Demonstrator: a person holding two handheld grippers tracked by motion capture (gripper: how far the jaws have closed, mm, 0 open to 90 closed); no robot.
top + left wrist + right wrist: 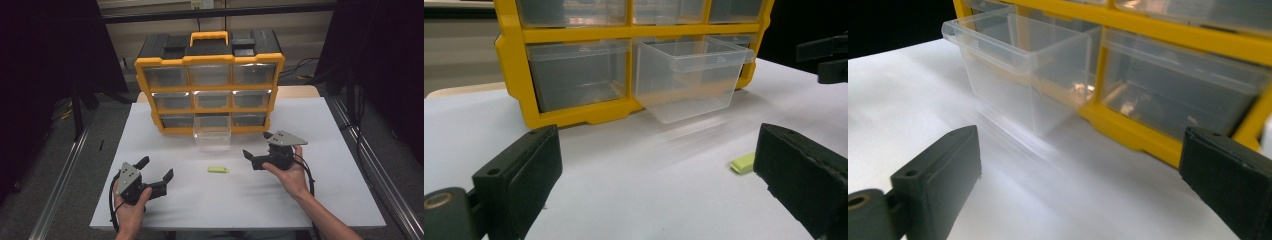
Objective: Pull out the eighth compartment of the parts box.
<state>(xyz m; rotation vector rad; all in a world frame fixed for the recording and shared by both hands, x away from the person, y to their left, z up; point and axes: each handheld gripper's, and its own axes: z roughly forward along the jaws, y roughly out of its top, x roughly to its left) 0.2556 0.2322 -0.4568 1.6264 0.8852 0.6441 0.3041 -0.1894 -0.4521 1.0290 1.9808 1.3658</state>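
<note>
Left gripper: jaws wide, empty, near worktop's front-left corner.
Right gripper: jaws wide, empty, right of centre.
Green block: flat on worktop, between both grippers, touching neither.
Clear drawer: pulled out of yellow organizer, bottom middle slot, beyond block.

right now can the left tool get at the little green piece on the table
Probably yes. The left tool is open, and the green piece lies flat on the bare white table beside it, with nothing between them.
</note>
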